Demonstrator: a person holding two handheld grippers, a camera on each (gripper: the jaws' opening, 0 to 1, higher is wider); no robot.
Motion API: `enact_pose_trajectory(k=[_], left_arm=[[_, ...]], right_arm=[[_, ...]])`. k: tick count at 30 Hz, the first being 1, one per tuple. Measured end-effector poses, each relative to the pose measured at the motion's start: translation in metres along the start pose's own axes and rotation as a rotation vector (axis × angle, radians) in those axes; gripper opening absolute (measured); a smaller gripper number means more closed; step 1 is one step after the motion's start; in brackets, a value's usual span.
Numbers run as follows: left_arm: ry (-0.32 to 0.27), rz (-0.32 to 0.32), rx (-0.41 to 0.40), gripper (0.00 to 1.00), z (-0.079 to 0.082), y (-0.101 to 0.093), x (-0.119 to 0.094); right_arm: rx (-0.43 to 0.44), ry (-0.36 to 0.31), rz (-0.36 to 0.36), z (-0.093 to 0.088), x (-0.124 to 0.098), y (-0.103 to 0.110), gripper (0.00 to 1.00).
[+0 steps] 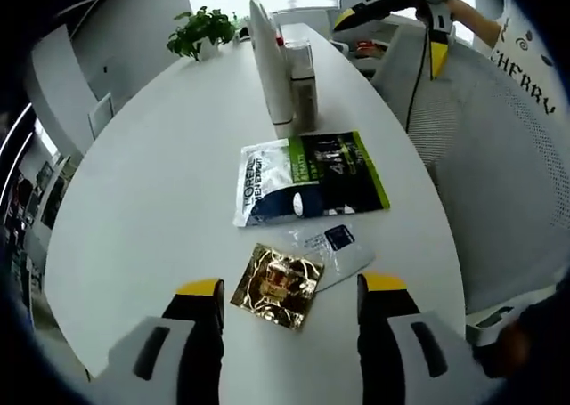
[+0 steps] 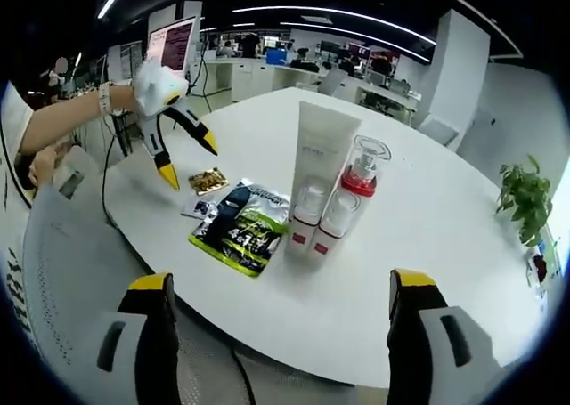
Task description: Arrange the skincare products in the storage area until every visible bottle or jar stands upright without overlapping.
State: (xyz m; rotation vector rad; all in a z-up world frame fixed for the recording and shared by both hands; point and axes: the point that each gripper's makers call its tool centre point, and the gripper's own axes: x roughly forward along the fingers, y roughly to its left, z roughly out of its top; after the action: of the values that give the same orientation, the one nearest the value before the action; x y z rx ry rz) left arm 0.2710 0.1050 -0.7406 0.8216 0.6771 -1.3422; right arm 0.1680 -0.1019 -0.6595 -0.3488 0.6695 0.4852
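Note:
A tall white tube [image 2: 319, 169] stands upright mid-table beside a clear-capped bottle with a red collar [image 2: 354, 191]; the tube [image 1: 267, 62] and bottle [image 1: 301, 80] also stand at the far end in the left gripper view. Flat on the table lie a green, black and white sachet pack [image 1: 312, 175] [image 2: 245, 222], a small white sachet [image 1: 334, 249] and a gold sachet [image 1: 278, 285] [image 2: 208, 181]. My left gripper [image 1: 292, 287] [image 2: 190, 158] hangs open just above the gold sachet. My right gripper [image 2: 283, 282] [image 1: 390, 38] is open, off the table's edge, holding nothing.
The round white table [image 2: 427, 245] has a potted plant [image 2: 521, 196] [image 1: 200, 31] at one end. A grey mesh chair [image 2: 62, 271] stands at the table's near edge by the person's arm. Desks and a monitor [image 2: 174, 44] fill the office behind.

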Motion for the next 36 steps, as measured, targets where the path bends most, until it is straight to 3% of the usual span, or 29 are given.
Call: enact_pose_trajectory(k=[9,19,24,36], left_arm=[[0.037,-0.048,-0.050,0.51,-0.015,0.007,0.016],[0.078,-0.080,-0.090,0.52,-0.018,0.007,0.020],[0.085,-0.092,-0.131,0.49,-0.021,0.004,0.019],[0.137,-0.096,-0.146,0.44,-0.037,-0.004,0.009]], right_arm=[[0.009,0.012,0.000,-0.004,0.002,0.000,1.00],[0.018,0.013,0.010,-0.006,0.004,0.000,1.00],[0.017,0.019,0.010,-0.009,0.003,-0.001,1.00],[0.017,0.021,0.016,-0.011,0.004,-0.001,1.00]])
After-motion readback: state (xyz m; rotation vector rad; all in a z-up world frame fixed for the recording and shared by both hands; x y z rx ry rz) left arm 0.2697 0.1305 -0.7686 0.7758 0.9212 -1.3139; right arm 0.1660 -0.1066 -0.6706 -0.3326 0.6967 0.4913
